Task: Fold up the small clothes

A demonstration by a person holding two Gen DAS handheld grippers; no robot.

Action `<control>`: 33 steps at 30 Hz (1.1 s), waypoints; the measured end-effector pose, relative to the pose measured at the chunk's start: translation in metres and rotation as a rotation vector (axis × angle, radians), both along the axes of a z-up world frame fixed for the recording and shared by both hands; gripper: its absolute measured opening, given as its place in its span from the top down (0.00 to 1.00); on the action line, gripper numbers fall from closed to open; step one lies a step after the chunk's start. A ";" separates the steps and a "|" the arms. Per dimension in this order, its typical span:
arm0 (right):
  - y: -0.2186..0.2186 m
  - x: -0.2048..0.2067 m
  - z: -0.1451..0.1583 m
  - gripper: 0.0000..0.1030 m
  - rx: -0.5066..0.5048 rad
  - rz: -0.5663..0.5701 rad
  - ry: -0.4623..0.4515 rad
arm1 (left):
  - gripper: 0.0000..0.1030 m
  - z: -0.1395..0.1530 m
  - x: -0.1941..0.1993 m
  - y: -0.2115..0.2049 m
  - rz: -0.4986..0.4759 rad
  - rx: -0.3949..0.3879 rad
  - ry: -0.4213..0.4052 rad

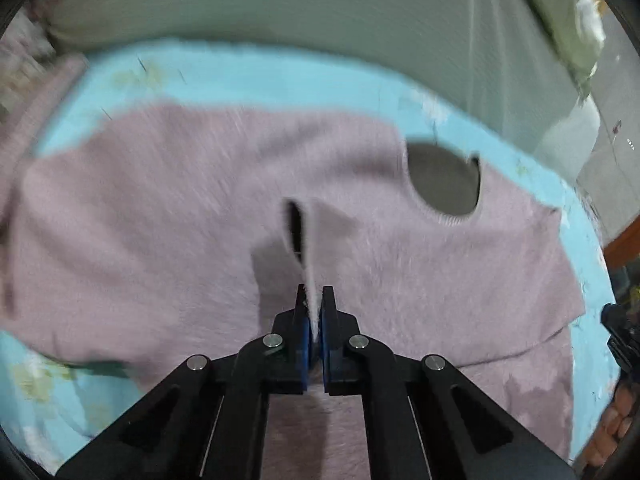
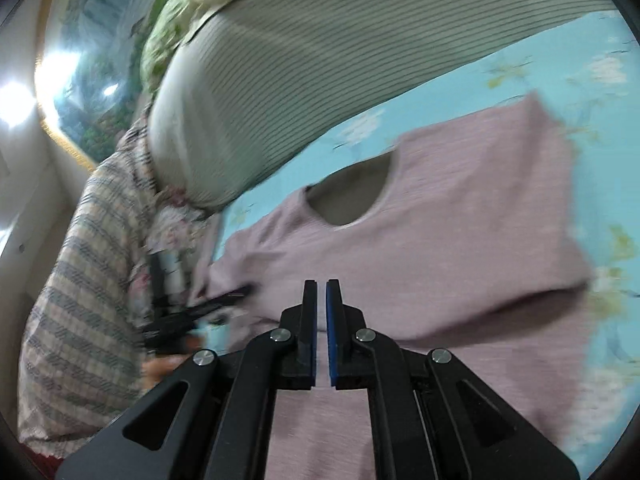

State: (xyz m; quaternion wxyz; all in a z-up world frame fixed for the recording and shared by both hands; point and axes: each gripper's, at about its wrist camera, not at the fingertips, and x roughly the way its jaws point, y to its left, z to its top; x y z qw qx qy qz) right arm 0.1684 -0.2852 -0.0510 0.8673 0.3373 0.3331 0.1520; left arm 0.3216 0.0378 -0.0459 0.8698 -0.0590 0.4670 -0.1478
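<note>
A small pink knit sweater [image 1: 160, 216] lies spread on a light blue floral sheet [image 1: 248, 76]. Its round neck opening [image 1: 444, 184] shows at the right. My left gripper [image 1: 315, 294] is shut on a pinched edge of the sweater, which rises as a ridge from the fingertips. In the right wrist view the same sweater [image 2: 460, 216] lies flat with the neck opening [image 2: 352, 196] facing away. My right gripper [image 2: 321, 286] is shut and empty, hovering over the sweater's near part. The left gripper [image 2: 200, 308] shows blurred at the sweater's left edge.
A grey striped pillow or cushion [image 2: 288, 64] lies behind the sweater, also seen in the left wrist view [image 1: 320, 4]. A plaid cloth [image 2: 84, 280] lies at the left. A green patterned cloth [image 2: 168, 28] sits behind. A wall and lights are at the far left.
</note>
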 end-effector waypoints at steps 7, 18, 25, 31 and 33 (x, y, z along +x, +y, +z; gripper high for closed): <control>-0.076 -0.003 -0.025 0.78 -0.091 -0.222 0.116 | 0.98 0.000 -0.003 0.046 0.146 0.026 -0.036; -0.086 0.070 -0.062 0.41 -0.186 -0.154 0.215 | 0.98 -0.001 -0.028 0.058 0.222 -0.049 -0.111; -0.101 0.066 -0.053 0.92 -0.184 -0.208 0.170 | 0.98 0.004 -0.031 0.047 0.185 -0.049 -0.122; -0.107 0.071 -0.075 0.91 -0.204 -0.215 0.270 | 0.98 -0.015 -0.019 0.023 0.153 0.002 -0.078; -0.105 0.063 -0.064 0.85 -0.253 -0.269 0.262 | 0.98 -0.022 -0.019 0.024 0.160 0.004 -0.062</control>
